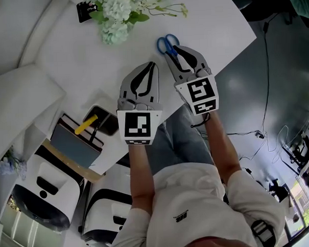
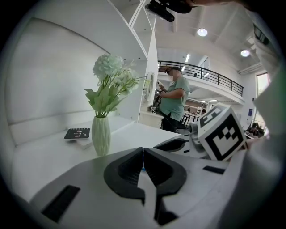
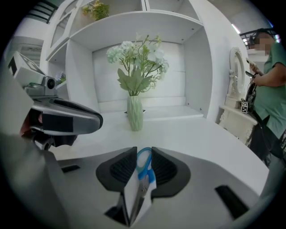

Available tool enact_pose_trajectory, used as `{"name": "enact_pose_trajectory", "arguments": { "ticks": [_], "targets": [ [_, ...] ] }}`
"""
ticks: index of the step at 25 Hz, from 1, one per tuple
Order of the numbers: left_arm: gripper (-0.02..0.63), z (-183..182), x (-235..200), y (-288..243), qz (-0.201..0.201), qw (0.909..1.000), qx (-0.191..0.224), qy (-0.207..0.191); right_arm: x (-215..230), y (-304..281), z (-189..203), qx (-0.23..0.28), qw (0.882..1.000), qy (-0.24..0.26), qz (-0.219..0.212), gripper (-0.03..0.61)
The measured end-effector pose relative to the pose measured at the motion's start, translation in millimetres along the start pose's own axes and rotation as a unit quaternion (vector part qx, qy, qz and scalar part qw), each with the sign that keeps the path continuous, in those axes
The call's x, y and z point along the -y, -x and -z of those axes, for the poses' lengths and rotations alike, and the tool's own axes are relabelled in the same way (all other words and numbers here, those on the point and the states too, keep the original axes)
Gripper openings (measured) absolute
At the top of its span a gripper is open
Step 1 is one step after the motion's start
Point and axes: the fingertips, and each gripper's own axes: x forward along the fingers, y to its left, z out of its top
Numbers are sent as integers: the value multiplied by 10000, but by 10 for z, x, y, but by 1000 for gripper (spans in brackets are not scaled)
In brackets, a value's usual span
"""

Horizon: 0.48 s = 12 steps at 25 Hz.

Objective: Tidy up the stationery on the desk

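1. Grips blue-handled scissors (image 1: 167, 43) (image 3: 144, 167) in the right gripper (image 1: 173, 50) (image 3: 144, 150), both jaws pressed against a handle loop, blades running back toward the wrist.
2. Holds the scissors over the white desk (image 1: 80, 67) (image 3: 192, 134) near its right-hand edge, handle loops jutting past the jaw tips in the head view.
3. Holds the left gripper (image 1: 152, 65) (image 2: 143, 150) just beside the right one, jaws together at the tips and clamped on nothing.
4. Points both grippers toward a pale green ribbed vase (image 2: 101, 134) (image 3: 134, 114) standing upright at the back of the desk, well apart from the scissors.
5. Looks down in the head view on the pale flowers (image 1: 120, 12) (image 2: 111, 71) (image 3: 138, 56) that fill that vase and hide it from above.
6. Shows a black card (image 1: 84, 11) (image 2: 77, 133) with white print lying flat just beside the vase, on its left in the head view.
7. Works in front of white shelving (image 3: 134, 27) rising behind the desk.
8. Shares the room with a person in a green shirt (image 2: 174, 100) (image 3: 270, 85), standing well beyond the desk.
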Motion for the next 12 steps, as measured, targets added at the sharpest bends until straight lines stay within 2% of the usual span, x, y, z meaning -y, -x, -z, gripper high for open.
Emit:
{"name": "enact_pose_trajectory", "arguments": {
  "ticks": [12],
  "targets": [
    [0, 45, -22, -83, -23, 10000, -91, -11, 122, -328, 252, -1042, 9945, -114, -49, 89]
  ]
}}
